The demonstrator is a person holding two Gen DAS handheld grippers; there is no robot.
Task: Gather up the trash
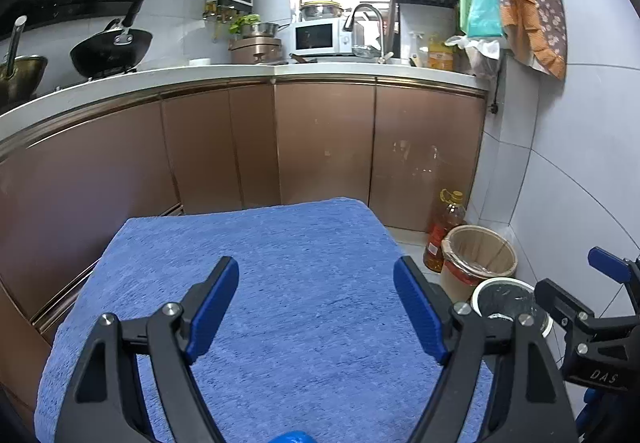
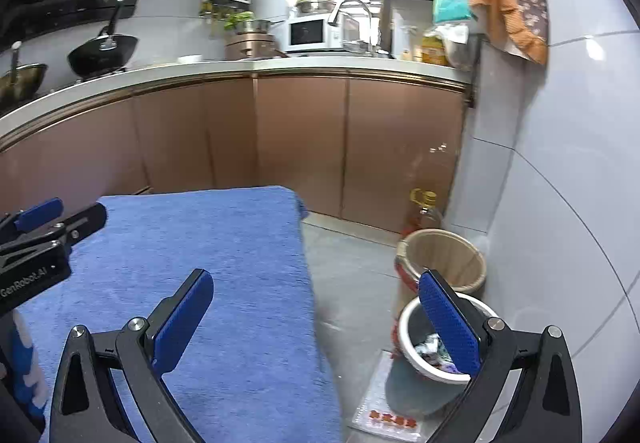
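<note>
My left gripper (image 1: 316, 267) stands open over a table covered with a blue towel (image 1: 280, 235), nothing between its blue pads. My right gripper (image 2: 316, 279) is open too, at the towel's (image 2: 200, 235) right edge, and holds nothing. Below its right finger a white-rimmed bin (image 2: 403, 325) stands on the floor with crumpled wrappers (image 2: 430, 349) inside. That bin (image 1: 482, 289) shows in the left wrist view beside my right gripper (image 1: 576, 277). My left gripper (image 2: 68, 213) shows at the left of the right wrist view. No trash lies on the towel.
A tan bin (image 2: 444, 255) lined with a bag stands behind the white one, an oil bottle (image 2: 426, 207) behind that. A clear plastic packet (image 2: 384, 411) lies on the floor. Brown cabinets (image 1: 320, 139) run behind the table, and a tiled wall (image 2: 560, 203) closes the right.
</note>
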